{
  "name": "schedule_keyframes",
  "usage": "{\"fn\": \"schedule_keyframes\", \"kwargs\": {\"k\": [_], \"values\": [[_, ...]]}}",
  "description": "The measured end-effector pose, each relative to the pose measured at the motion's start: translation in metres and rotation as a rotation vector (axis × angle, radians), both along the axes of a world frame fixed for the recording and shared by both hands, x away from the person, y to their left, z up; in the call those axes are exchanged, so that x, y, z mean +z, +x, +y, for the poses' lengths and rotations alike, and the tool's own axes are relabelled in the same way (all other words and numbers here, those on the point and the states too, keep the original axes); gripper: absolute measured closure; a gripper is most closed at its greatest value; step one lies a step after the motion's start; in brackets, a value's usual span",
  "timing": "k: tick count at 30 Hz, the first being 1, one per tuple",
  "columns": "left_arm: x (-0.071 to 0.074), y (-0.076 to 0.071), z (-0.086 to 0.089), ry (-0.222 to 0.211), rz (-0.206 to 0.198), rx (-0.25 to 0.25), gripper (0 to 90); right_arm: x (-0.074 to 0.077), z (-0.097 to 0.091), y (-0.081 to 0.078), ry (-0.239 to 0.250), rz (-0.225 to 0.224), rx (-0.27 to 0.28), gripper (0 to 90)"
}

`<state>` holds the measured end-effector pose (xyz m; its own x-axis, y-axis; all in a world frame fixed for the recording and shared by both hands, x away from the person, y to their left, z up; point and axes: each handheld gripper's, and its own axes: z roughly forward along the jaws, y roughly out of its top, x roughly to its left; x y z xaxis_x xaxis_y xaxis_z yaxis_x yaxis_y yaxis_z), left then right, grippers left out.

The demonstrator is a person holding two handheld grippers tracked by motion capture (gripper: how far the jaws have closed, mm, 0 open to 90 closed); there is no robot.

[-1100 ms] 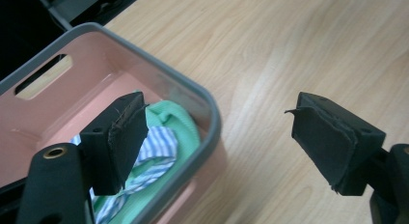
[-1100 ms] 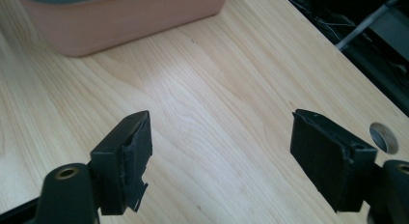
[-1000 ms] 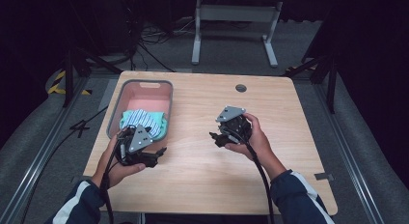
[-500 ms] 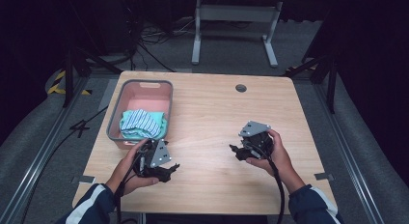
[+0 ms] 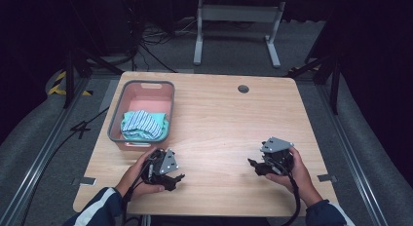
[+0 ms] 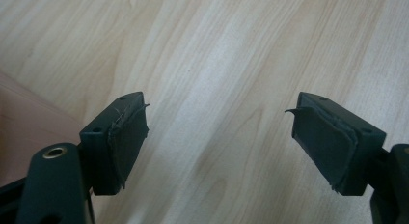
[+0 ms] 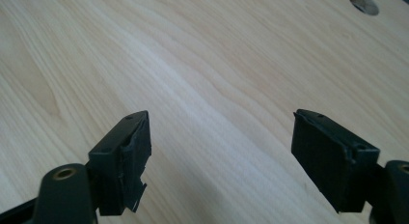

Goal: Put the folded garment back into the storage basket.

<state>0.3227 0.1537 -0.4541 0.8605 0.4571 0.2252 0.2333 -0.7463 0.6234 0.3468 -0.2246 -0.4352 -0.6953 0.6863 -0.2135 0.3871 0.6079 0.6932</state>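
My left gripper [image 5: 176, 179] rests low over the wooden table [image 5: 219, 114] near its front edge, just in front of the pink basket [image 5: 115, 124]. In the left gripper view the left gripper [image 6: 219, 137] is open over bare wood. My right gripper [image 5: 253, 165] sits low at the front right, pointing left. In the right gripper view the right gripper [image 7: 222, 142] is open with only wood between its jaws, which have just opened a little further. A blue-and-white striped cloth [image 5: 143, 124] lies folded in the near half of the basket.
A round cable hole [image 5: 243, 88] sits at the table's back middle, also seen as the hole [image 7: 363, 3] in the right gripper view. A corner of the pink basket [image 6: 29, 122] shows left of the left jaw. Dark floor, cables and a metal stand surround the table.
Both hands have come back toward the table's front edge and sunk lower. The right gripper has also shifted to the right. The cloth stays in the basket.
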Motion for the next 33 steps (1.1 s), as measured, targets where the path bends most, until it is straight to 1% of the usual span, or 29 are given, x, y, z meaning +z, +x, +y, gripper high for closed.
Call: {"fn": "schedule_keyframes", "kwargs": {"k": [1,2,3,5,6,7,8,9,10,11,12,13,14,15,16,17,19,22,33], "values": [[-0.004,0.0,0.001,-0.008,0.02,-0.003,19.6,-0.006,-0.009,-0.005,0.008,0.004,-0.009,21.7],[-0.004,0.0,0.001,-0.008,0.02,-0.003,19.0,-0.006,-0.009,-0.005,0.008,0.004,-0.009,21.7],[-0.008,0.0,0.002,-0.01,0.028,-0.004,19.0,-0.008,-0.012,-0.007,0.015,0.007,-0.012,21.7],[-0.013,0.001,0.004,-0.03,0.057,-0.001,18.0,-0.018,-0.025,-0.012,0.032,0.028,-0.026,21.8],[-0.015,0.002,0.005,-0.032,0.063,-0.002,18.0,-0.023,-0.031,-0.015,0.037,0.041,-0.035,21.8],[-0.015,0.002,0.005,-0.032,0.063,-0.002,17.9,-0.023,-0.031,-0.015,0.037,0.041,-0.035,21.8],[-0.017,0.003,0.005,-0.035,0.067,-0.003,17.9,-0.029,-0.037,-0.018,0.049,0.057,-0.05,21.8],[-0.019,0.003,0.006,-0.048,0.078,-0.008,17.8,-0.033,-0.042,-0.02,0.068,0.065,-0.058,22.0],[-0.019,0.004,0.007,-0.058,0.086,-0.008,17.5,-0.037,-0.046,-0.021,0.068,0.08,-0.057,21.9],[-0.02,0.006,0.008,-0.069,0.094,-0.007,17.1,-0.039,-0.049,-0.022,0.062,0.083,-0.06,21.6],[-0.022,0.007,0.01,-0.097,0.119,0.004,16.5,-0.042,-0.054,-0.022,0.077,0.086,-0.071,21.5],[-0.025,0.008,0.011,-0.126,0.136,0.01,16.4,-0.045,-0.059,-0.021,0.109,0.094,-0.085,21.4],[-0.025,0.008,0.011,-0.126,0.136,0.01,15.6,-0.045,-0.059,-0.021,0.109,0.094,-0.085,21.4],[-0.029,0.01,0.014,-0.17,0.17,0.022,15.6,-0.046,-0.062,-0.021,0.128,0.094,-0.089,20.7],[-0.029,0.012,0.015,-0.175,0.184,0.033,14.4,-0.048,-0.066,-0.02,0.148,0.095,-0.095,19.4],[-0.029,0.013,0.016,-0.178,0.181,0.035,14.1,-0.05,-0.067,-0.019,0.166,0.098,-0.098,18.3],[-0.029,0.013,0.016,-0.175,0.18,0.032,14.2,-0.051,-0.07,-0.017,0.194,0.121,-0.109,17.5],[-0.029,0.013,0.016,-0.178,0.181,0.034,14.1,-0.051,-0.069,-0.016,0.188,0.121,-0.108,16.9],[-0.029,0.013,0.016,-0.176,0.181,0.033,14.1,-0.051,-0.069,-0.017,0.193,0.12,-0.121,16.6]]}}
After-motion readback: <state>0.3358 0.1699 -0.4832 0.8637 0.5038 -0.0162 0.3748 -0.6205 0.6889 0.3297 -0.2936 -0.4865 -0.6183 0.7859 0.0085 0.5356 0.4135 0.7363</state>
